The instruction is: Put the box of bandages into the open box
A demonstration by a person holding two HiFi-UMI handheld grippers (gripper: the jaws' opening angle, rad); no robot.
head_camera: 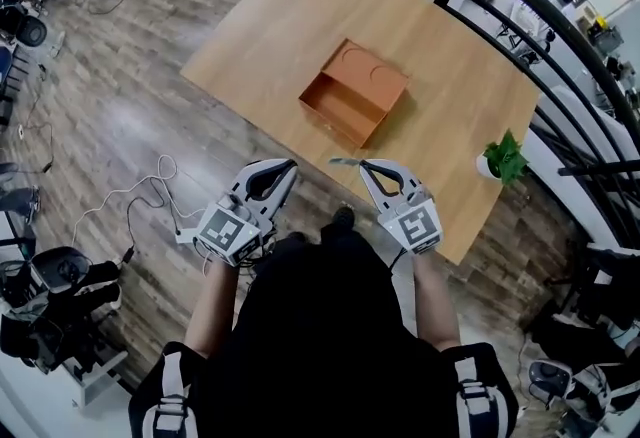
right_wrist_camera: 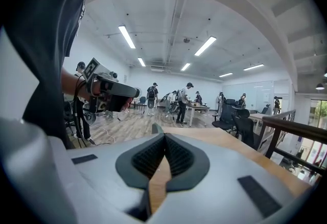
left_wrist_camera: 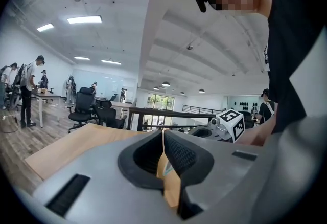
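pale matt wood on the table, smooth with faint grain; dull orange-brown card on the open box; glossier plank wood on the floor; matt grey plastic on the left gripper and right gripper, with black ribbed pads; matt black cloth on the person's top.

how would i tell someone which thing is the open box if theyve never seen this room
Find the big wooden table. Near its middle sits the open box, orange and shallow, its lid swung back and showing two round marks. Its neighbour, a plant at the table's right edge, is green and leafy.
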